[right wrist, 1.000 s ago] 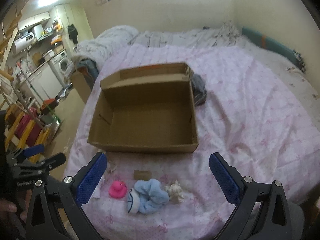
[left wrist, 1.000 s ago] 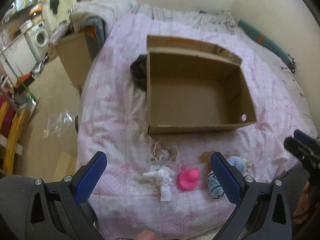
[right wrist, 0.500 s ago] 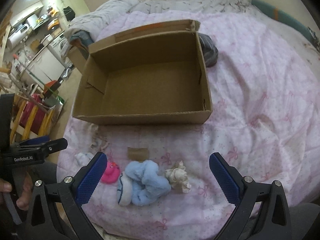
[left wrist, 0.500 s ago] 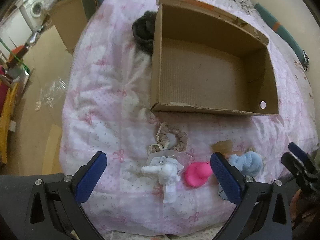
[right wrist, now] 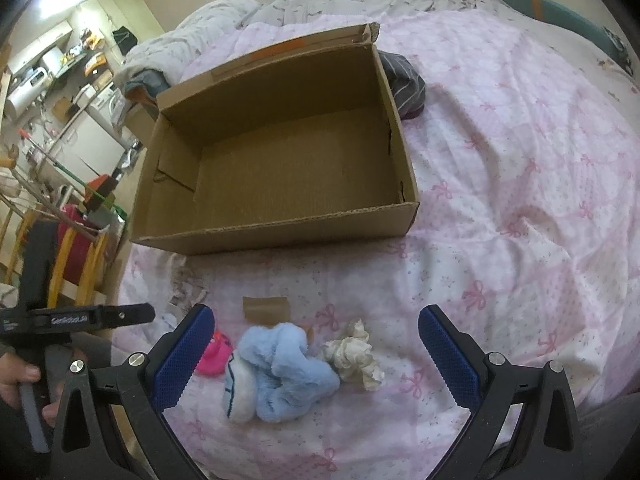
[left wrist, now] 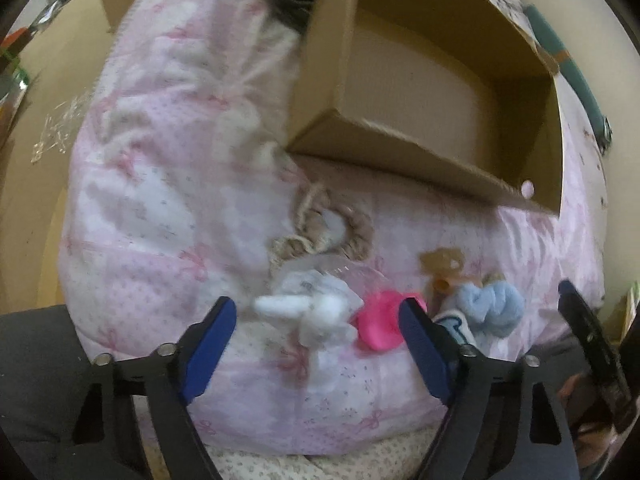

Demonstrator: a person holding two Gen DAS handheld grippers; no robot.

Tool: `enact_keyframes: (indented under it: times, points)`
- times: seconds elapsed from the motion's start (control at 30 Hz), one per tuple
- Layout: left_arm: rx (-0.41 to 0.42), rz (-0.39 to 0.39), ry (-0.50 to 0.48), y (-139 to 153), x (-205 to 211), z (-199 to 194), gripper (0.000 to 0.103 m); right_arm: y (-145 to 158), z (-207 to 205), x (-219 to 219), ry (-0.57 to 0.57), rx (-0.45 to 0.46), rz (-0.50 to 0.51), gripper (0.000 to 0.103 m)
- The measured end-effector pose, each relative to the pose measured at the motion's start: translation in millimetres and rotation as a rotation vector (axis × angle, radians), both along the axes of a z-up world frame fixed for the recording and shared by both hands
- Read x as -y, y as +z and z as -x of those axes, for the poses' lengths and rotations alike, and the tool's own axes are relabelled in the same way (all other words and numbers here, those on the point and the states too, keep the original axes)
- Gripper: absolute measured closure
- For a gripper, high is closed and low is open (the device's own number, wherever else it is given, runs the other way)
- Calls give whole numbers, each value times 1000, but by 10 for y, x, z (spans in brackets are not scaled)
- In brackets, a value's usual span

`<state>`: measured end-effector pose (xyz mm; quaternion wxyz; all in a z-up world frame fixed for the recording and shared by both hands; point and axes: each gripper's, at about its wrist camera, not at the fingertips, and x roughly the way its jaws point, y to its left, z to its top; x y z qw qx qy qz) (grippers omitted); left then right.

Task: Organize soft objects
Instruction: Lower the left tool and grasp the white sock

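Observation:
An open, empty cardboard box (right wrist: 280, 236) (left wrist: 400, 152) sits on the pink bedspread. In front of it lie a white soft toy (left wrist: 316, 312), a pink item (left wrist: 380, 320) (right wrist: 214, 358), a light blue fluffy item (right wrist: 280, 368) (left wrist: 488, 308), a cream crumpled piece (right wrist: 354, 354) and a beige scrunchie (left wrist: 332, 232). My left gripper (left wrist: 316, 352) is open, low over the white toy and the pink item. My right gripper (right wrist: 316, 356) is open, just above the blue item. Both are empty.
A dark striped garment (right wrist: 404, 84) lies behind the box's right corner. A brown cardboard scrap (right wrist: 266, 308) lies near the blue item. The bed's left edge drops to the floor, with kitchen furniture and a washing machine (right wrist: 104, 108) beyond. My left gripper (right wrist: 80, 316) shows at left.
Both grippers have moved down and forward toward the soft items. The left one now frames the white toy and pink item closely; the right one hangs nearer the blue item.

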<state>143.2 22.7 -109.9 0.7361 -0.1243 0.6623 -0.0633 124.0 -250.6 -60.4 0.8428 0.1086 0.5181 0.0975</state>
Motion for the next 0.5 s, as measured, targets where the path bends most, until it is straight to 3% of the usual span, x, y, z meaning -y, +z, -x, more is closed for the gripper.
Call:
enact_keyframes:
  times: [0.07,0.13,0.23,0.3,0.5]
  points:
    - [-19,-13,-17,-62,61,2,41,-10,-13,-9,3,-3,-2,0]
    - [-49,-24,-19,-148,90,16,58,-20,-11,-12,5,-4,1,0]
    - [-68,13,-3,-191,69,38,67,-33,-8,-18,8,-8,9,0]
    - [-61,28,4,-154,18,53,80,-33,-2,-10,6,-8,11,0]
    - [2,57,5,144,-123,97,80,-26,1,17,-8,-3,1,0]
